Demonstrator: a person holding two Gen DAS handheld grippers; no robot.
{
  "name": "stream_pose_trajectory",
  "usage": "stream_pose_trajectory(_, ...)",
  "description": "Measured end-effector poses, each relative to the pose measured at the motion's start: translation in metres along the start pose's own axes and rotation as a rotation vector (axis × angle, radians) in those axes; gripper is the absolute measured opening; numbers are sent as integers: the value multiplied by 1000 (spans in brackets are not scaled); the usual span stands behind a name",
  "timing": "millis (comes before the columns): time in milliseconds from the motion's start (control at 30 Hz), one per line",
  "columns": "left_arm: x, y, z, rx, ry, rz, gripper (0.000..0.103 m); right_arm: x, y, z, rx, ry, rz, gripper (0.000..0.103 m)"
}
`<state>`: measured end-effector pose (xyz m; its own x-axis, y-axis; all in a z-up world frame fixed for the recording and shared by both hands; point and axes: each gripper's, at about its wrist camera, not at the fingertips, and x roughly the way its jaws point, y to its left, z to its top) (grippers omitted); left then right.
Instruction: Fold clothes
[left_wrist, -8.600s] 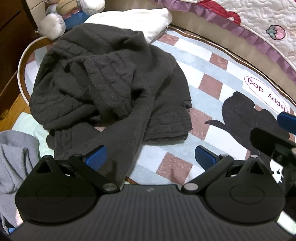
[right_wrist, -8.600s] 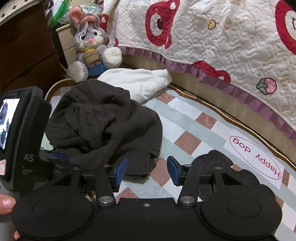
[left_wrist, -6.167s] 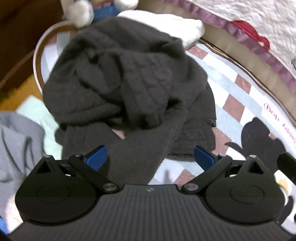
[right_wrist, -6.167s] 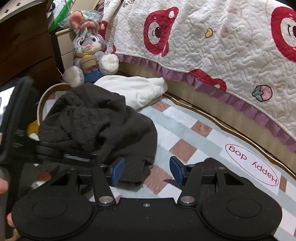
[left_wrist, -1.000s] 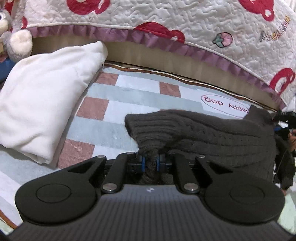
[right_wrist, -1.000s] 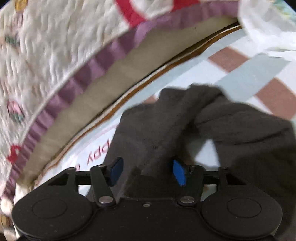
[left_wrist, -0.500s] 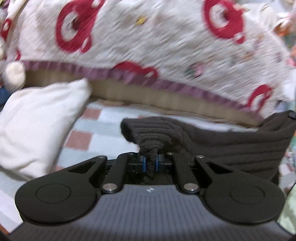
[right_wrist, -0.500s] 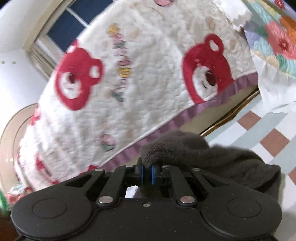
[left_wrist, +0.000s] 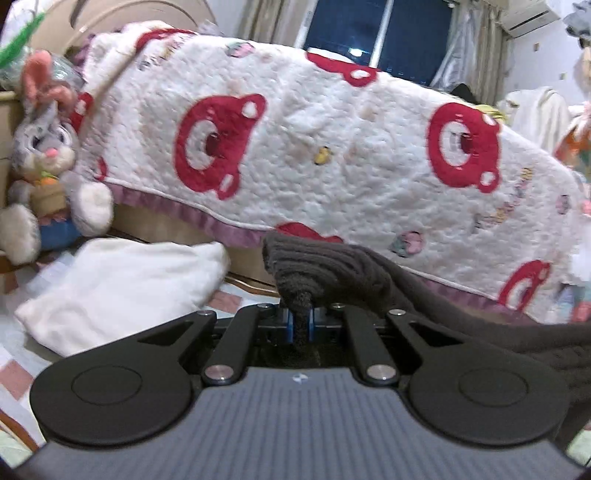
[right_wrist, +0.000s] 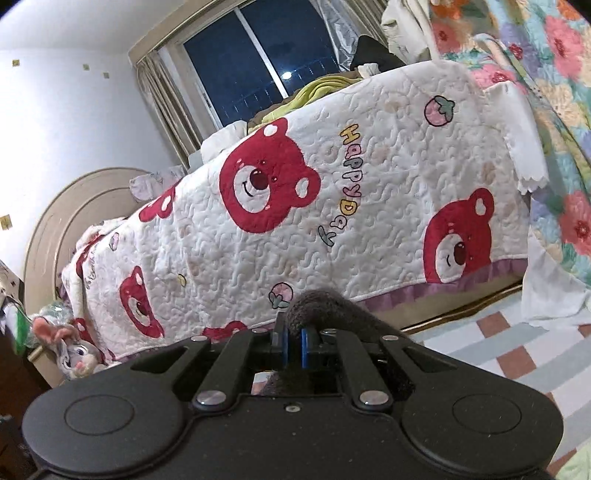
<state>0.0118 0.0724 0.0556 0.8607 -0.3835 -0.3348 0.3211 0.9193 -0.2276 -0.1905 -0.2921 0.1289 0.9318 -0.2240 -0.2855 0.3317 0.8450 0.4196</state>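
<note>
where both grippers pinch it, the dark ribbed sweater (left_wrist: 332, 266) bunches.

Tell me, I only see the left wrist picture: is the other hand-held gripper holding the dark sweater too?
Observer: Yes. The right hand-held gripper is shut on a bunched edge of the dark sweater.
Operator: Can you read any words on the bear quilt? Mine are blurry.
Observer: In the right wrist view the bear quilt says "Happy Day" in coloured letters between two red bears.
Operator: Is anything lying on top of the bed?
Observer: A yellow-green blanket is heaped on it, below the dark window.
</note>
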Motion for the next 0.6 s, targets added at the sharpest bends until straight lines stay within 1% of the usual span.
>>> stream_pose_trajectory(67,12,0,2,37,0,52,6,35,-13,-5,-33,53,-8,9)
stream_pose_trajectory(133,31,2,6,76,5,93,6,85,-30,-4,-78,104,-42,9)
stream_pose_trajectory(200,62,-1,16,121,18,143,6,137,-50,0,-102,147,-81,9)
stream_pose_trajectory(267,99,2,29,115,16,217,6,191,-70,6,-76,177,-115,9)
stream_pose_trajectory(300,115,5,34,103,10,257,6,217,-78,8,-60,194,-126,10)
stream_pose_trajectory(333,130,9,36,75,-2,284,8,244,-87,9,-44,212,-137,22)
stream_pose_trajectory(367,144,14,38,46,-14,311,11,265,-89,8,-30,249,-136,22)
stream_pose_trajectory(400,158,20,31,9,-25,295,34,282,-91,3,-18,284,-133,22)
stream_pose_trajectory(433,171,24,21,-13,-9,283,56,289,-92,-7,-9,316,-135,25)
stream_pose_trajectory(467,181,25,9,-6,53,295,55,293,-92,-18,-1,348,-137,25)
stream_pose_trajectory(500,190,24,-4,25,148,309,52,297,-92,-28,8,379,-139,27)
stream_pose_trajectory(533,192,23,-19,38,198,305,52,295,-91,-42,5,400,-133,28)
stream_pose_trajectory(600,181,23,-48,39,225,274,52,284,-86,-68,-38,433,-132,28)
